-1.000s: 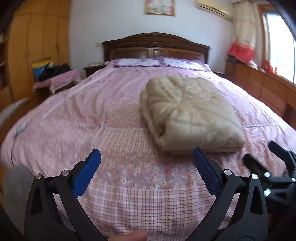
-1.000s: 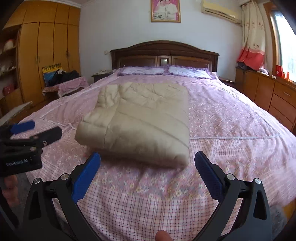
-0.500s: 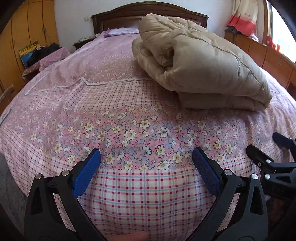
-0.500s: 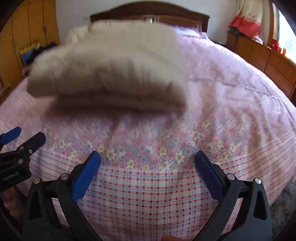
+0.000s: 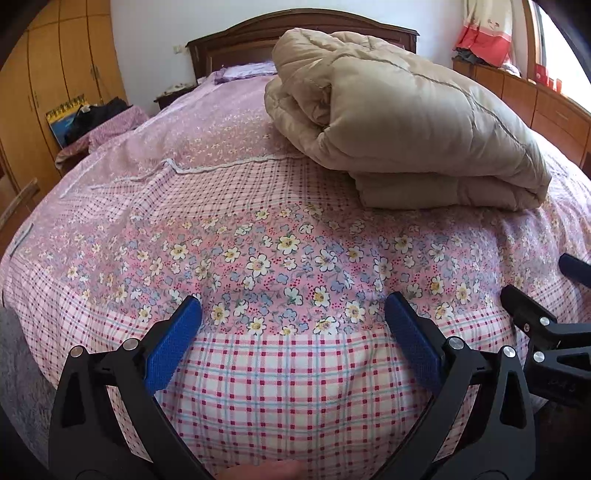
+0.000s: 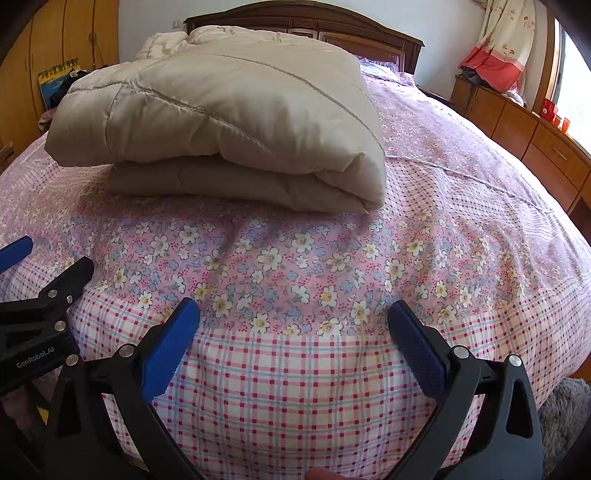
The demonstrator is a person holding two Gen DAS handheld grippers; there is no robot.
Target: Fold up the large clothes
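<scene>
A beige quilted down coat lies folded in a thick bundle on the pink floral bedspread. In the right wrist view the coat sits up and left of centre. My left gripper is open and empty, low over the foot of the bed, short of the coat. My right gripper is open and empty, also low at the foot of the bed. Each gripper shows at the edge of the other's view: the right one, the left one.
A dark wooden headboard and pillows stand at the far end. A wooden wardrobe and a cluttered bench are on the left. A wooden dresser runs along the right under a window with curtains.
Both grippers have dropped low and moved in toward the foot of the bed, so the folded coat looms nearer. Both stay open. The coat has not moved.
</scene>
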